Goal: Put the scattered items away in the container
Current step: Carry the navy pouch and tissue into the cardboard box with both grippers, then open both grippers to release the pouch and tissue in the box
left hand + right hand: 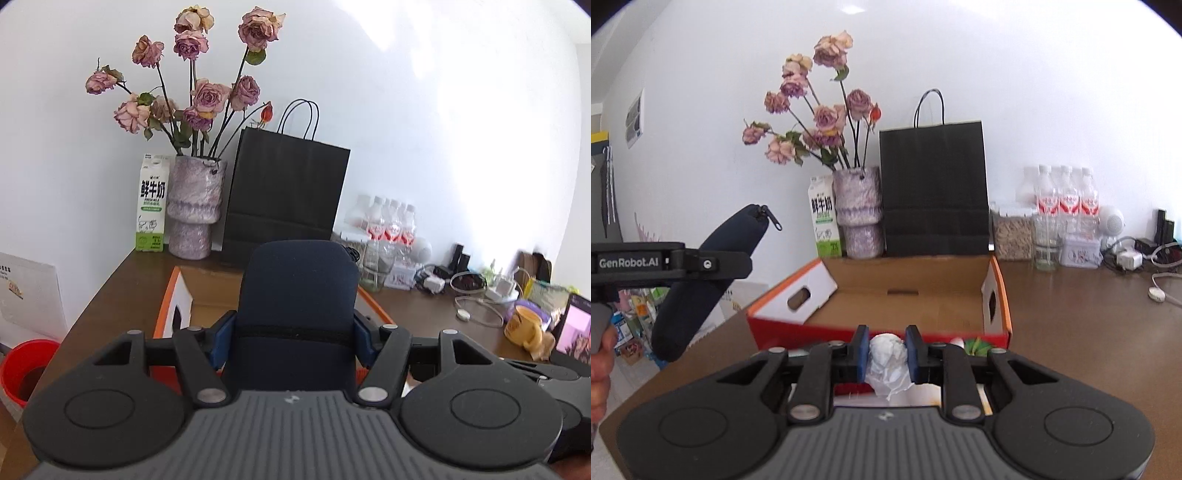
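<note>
left wrist view: left gripper jaws clamped on a dark navy zip pouch, held in the air and tilted up; pouch blocks most of the view ahead. behind it the cardboard box, orange-edged, sits on the brown tabletop. tabletop's left edge drops off to the floor, red bucket below it. back edge against the wall is crowded: milk carton, vase of dried roses, black paper bag, water bottles. far right holds cables and a yellow mug.

right wrist view: right gripper jaws pressed together on a crumpled white paper wad, at the box's near red wall. box interior is open, bare cardboard floor, flaps folded out left and right. a green item peeks beside the near wall. bare tabletop to the right of the box. left gripper with pouch hangs off the left, beyond the tabletop's edge, apart from the box.
</note>
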### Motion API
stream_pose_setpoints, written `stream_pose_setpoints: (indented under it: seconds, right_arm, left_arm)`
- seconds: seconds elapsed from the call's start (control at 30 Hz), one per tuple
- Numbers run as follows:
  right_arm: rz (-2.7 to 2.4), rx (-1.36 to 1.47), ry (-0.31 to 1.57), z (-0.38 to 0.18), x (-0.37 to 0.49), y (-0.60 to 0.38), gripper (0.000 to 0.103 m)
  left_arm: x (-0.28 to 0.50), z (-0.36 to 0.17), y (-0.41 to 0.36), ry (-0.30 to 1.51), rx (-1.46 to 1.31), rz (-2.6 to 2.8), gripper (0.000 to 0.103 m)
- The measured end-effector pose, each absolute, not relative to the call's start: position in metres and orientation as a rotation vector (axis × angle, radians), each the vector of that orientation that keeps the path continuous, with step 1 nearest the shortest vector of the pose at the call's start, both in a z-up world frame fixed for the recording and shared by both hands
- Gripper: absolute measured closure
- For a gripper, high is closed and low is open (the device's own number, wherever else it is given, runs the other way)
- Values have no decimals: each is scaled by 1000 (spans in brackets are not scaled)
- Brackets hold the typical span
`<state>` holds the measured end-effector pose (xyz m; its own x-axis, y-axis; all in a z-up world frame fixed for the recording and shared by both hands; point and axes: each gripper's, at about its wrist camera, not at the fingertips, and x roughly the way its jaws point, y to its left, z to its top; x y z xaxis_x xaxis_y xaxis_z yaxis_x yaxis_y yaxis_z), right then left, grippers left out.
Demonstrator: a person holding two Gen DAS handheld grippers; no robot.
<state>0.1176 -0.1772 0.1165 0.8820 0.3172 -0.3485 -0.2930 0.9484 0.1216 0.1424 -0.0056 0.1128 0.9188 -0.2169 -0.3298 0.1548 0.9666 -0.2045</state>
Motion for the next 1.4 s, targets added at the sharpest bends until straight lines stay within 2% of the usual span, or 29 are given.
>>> stream_pose_setpoints:
  seconds: [0.27, 0.47, 0.57, 1.0, 1.07, 1.1, 1.13, 1.2, 1.3, 1.4]
  right_arm:
    - [284, 110, 345, 128, 209, -165, 83]
    - [210, 196, 402, 105, 276, -173, 83]
    - [200, 187, 446, 91, 287, -176, 83]
    - [191, 160, 486, 79, 289, -171, 82]
    - [189, 156, 486, 79, 288, -170, 76]
    - [185, 150, 484, 79, 287, -170, 57]
    - [183, 144, 485, 79, 286, -170, 28]
    - [155, 141, 461, 82, 281, -171, 6]
    - [155, 142, 422, 88, 274, -175, 0]
    - [162, 143, 412, 91, 270, -175, 0]
  left_arm:
    - [225, 100, -12, 384, -225, -147, 40]
    - [270, 58, -4, 446, -252, -57, 40]
    - [284, 42, -4, 483, -239, -60, 40]
    - [284, 38, -14, 510, -182, -42, 38]
    - [284, 37, -15, 530, -168, -27, 23]
    - [282, 37, -16, 530, -158, -3, 12]
    - [280, 38, -16, 518, -146, 47, 0]
    - [275, 41, -13, 482, -140, 90, 0]
    - [273, 43, -9, 480, -178, 90, 0]
    - [272, 45, -9, 475, -166, 93, 0]
